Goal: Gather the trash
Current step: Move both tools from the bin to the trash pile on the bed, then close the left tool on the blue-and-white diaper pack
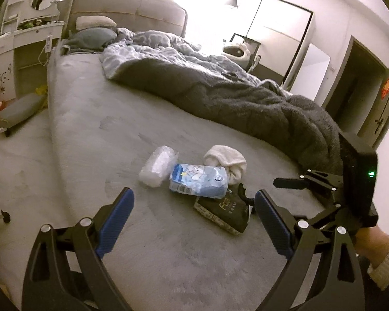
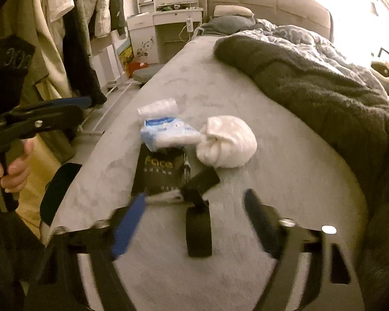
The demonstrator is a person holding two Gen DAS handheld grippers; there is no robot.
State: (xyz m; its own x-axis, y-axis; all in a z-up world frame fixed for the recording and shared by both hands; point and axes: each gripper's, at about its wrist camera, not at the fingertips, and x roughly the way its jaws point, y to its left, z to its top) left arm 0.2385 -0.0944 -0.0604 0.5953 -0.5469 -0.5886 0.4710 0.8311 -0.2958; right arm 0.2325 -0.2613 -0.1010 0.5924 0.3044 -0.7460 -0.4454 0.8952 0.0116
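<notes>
Blue-padded left gripper (image 1: 193,208) sits nearest the lens, jaws spread wide, nothing between them, hovering over the grey bed (image 1: 96,134). Trash pile lies just ahead of its jaws: black packet (image 1: 224,213) closest, toward the right finger; blue-and-white wrapper (image 1: 198,180) overlapping its far edge; clear plastic bag (image 1: 157,167) touching the wrapper on the left; white wad (image 1: 227,163) behind on the right. Right gripper (image 2: 194,206) also unclenched, pads apart and gripping nothing; a black strap (image 2: 198,229) lies on the bed between its fingers, the black packet (image 2: 160,172) just beyond the tips. Dark blanket (image 1: 246,103) is bunched well beyond the pile, to the right.
</notes>
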